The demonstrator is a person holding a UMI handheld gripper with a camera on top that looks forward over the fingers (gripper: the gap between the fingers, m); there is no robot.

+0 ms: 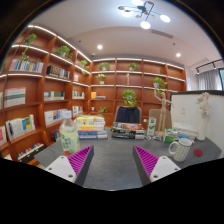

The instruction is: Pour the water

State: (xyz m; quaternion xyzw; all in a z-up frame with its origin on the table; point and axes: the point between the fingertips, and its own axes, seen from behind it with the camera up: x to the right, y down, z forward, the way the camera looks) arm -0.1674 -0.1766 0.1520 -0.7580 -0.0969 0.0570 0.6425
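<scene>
Ahead and left of my fingers a clear plastic bottle (69,135) with a pink label stands untouched on the grey table (112,160). My tongs (113,160) hang released, holding nothing. To the right waits a white mug (180,149). Pouring hasn't begun; I judge everything remains.

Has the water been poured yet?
Nothing looks done. The gripper is open and holds nothing. A bottle with a pink cap stands on the table beyond its left finger, a white mug beyond its right. Grasping and pouring are left.
</scene>
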